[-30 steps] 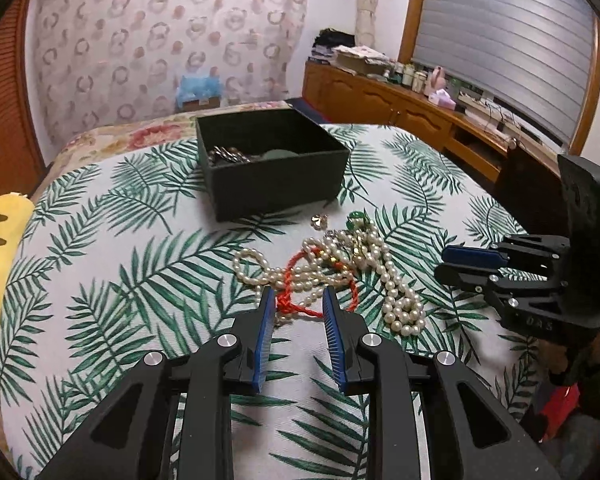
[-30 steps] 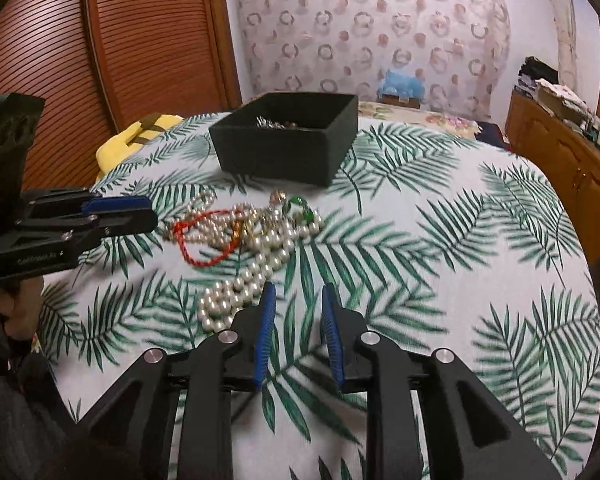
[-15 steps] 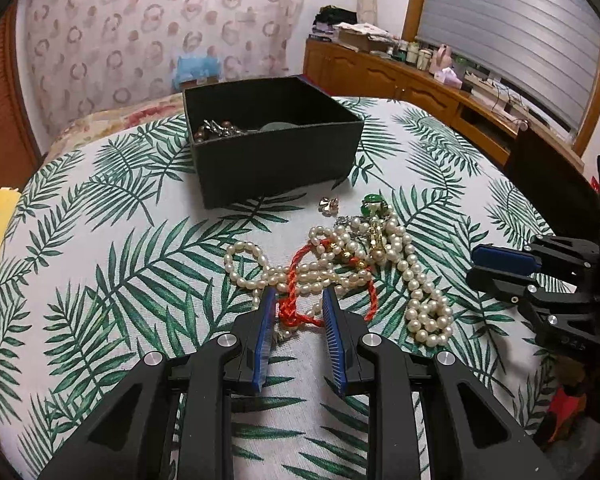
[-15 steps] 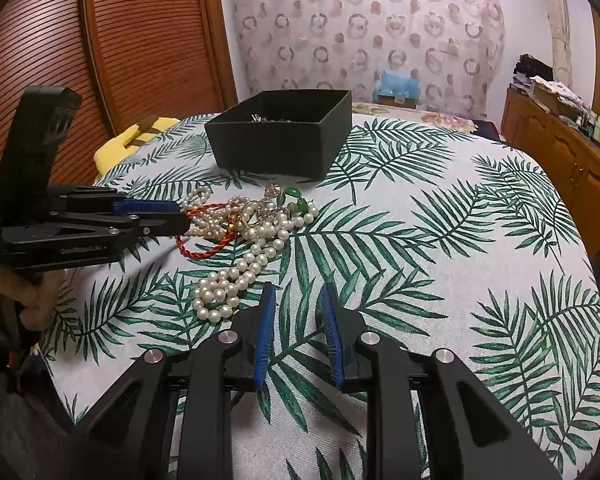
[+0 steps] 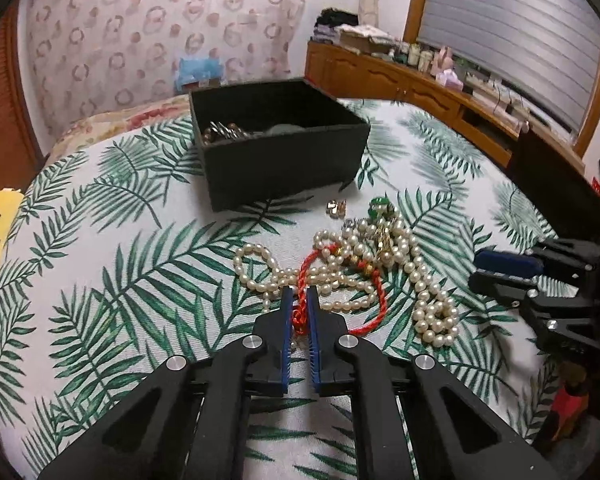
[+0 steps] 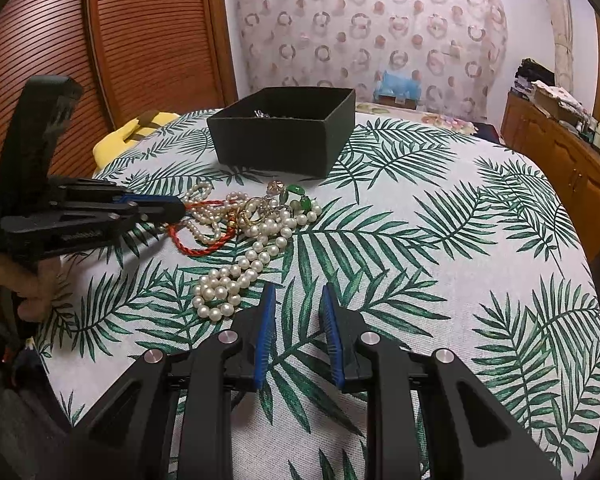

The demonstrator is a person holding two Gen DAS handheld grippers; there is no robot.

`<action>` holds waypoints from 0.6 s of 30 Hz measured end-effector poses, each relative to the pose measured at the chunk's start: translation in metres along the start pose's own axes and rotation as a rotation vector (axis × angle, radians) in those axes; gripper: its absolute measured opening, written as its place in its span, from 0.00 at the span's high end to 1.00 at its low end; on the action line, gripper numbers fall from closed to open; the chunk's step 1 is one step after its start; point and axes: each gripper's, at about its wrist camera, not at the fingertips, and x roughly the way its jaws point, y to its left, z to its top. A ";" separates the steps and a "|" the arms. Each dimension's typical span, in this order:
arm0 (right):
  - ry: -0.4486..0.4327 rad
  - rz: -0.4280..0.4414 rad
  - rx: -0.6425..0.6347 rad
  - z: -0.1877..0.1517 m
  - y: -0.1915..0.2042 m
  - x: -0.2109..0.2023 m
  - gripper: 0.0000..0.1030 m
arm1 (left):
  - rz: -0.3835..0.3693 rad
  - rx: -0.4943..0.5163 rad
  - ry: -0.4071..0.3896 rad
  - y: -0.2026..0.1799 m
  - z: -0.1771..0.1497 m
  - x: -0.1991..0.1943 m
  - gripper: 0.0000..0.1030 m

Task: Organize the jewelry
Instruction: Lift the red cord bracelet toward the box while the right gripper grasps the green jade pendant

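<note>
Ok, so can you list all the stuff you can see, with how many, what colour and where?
box: one, black, open, far side of the table, some jewelry inside
pearl strands: a tangled pile, count unclear, white, in front of the box
red cord: one, red, looped through the pearls, near end between the left gripper's pads
green piece: one, green, far edge of the pile
small metal piece: one, silvery, between box and pile
tablecloth: one, white with green leaves, covering the table
yellow thing: one, yellow, table's left edge
left hand-held gripper: one, black with blue pads, shut on the red cord
right hand-held gripper: one, same colours, open, holding nothing
</note>
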 end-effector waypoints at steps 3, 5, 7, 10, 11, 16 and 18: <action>0.002 0.001 0.001 -0.001 0.000 0.001 0.75 | -0.019 -0.014 -0.054 0.000 0.003 -0.018 0.94; 0.003 0.001 0.002 -0.001 -0.001 0.001 0.75 | -0.026 -0.016 -0.081 -0.002 0.007 -0.028 0.94; 0.003 0.000 0.002 -0.001 -0.001 0.001 0.75 | -0.029 -0.017 -0.116 -0.004 0.011 -0.040 0.94; 0.003 0.000 0.003 -0.001 -0.002 0.001 0.75 | -0.037 -0.021 -0.157 -0.006 0.018 -0.055 0.94; 0.003 0.000 0.003 -0.001 -0.002 0.001 0.75 | -0.039 -0.021 -0.167 -0.005 0.020 -0.059 0.94; 0.003 -0.001 0.004 -0.001 -0.002 0.001 0.75 | -0.055 -0.019 -0.216 -0.007 0.031 -0.080 0.94; 0.002 -0.002 0.004 -0.001 -0.002 0.000 0.75 | -0.069 -0.022 -0.233 -0.007 0.036 -0.087 0.94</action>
